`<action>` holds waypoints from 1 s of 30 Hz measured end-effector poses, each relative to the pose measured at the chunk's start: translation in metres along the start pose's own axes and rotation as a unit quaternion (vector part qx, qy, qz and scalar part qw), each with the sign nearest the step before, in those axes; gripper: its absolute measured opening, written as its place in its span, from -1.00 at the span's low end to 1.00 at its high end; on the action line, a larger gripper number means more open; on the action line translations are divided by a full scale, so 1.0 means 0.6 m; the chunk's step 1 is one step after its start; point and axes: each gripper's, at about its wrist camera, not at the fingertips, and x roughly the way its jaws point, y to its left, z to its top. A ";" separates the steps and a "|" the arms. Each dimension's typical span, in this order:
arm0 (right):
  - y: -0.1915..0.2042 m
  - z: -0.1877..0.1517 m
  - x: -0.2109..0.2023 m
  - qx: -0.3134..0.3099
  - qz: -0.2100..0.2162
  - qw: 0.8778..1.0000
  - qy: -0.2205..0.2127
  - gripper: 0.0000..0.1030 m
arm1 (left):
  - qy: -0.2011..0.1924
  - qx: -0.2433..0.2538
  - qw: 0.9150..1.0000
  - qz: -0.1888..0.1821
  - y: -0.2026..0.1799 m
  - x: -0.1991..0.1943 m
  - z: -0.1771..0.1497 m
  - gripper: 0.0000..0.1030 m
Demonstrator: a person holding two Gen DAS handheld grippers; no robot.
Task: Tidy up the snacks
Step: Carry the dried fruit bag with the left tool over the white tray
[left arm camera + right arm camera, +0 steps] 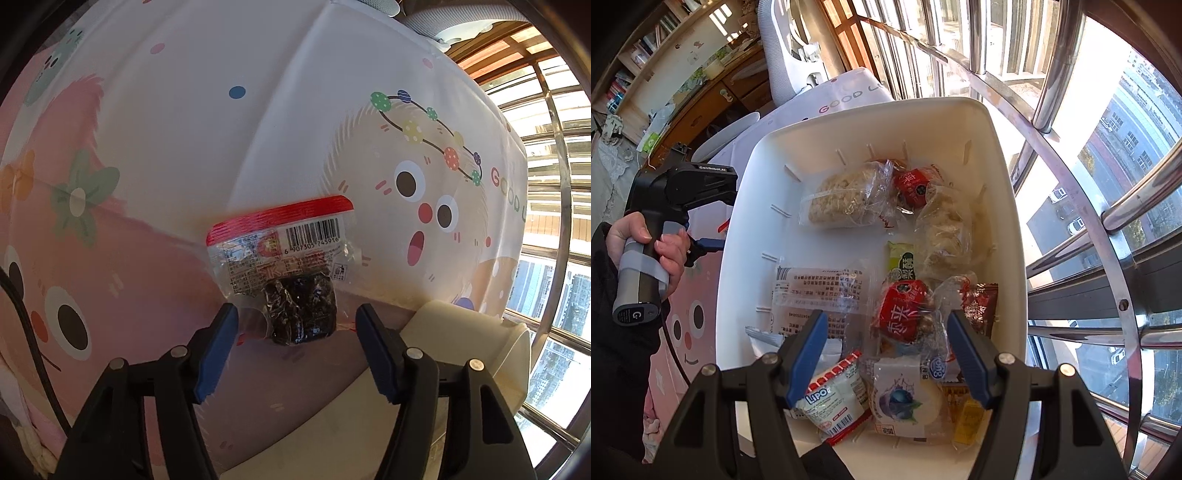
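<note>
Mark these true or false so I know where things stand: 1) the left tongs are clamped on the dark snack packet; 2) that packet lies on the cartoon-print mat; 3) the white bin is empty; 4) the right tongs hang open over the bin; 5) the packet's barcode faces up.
1) False. The left tongs are open; the dark snack packet lies between the fingers, which stand clear of it on both sides.
2) True. It rests on the cartoon-print mat.
3) False. The white bin holds many wrapped snacks.
4) True. The right tongs gape above the bin's contents, gripping nothing.
5) True. The barcode is plainly readable on top.
</note>
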 end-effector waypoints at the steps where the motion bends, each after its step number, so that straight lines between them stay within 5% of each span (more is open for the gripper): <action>1: -0.002 0.002 0.001 0.002 0.000 1.000 0.001 0.31 | 0.002 0.000 1.000 -0.001 -0.001 0.001 0.002 0.16; 11: -0.017 0.007 0.002 0.013 -0.001 1.000 -0.001 0.31 | 0.000 0.005 1.000 0.000 -0.012 0.008 0.005 -0.05; 30: -0.030 -0.020 -0.031 -0.006 0.019 1.000 -0.019 0.31 | -0.037 -0.001 0.999 0.006 0.037 -0.054 -0.078 -0.28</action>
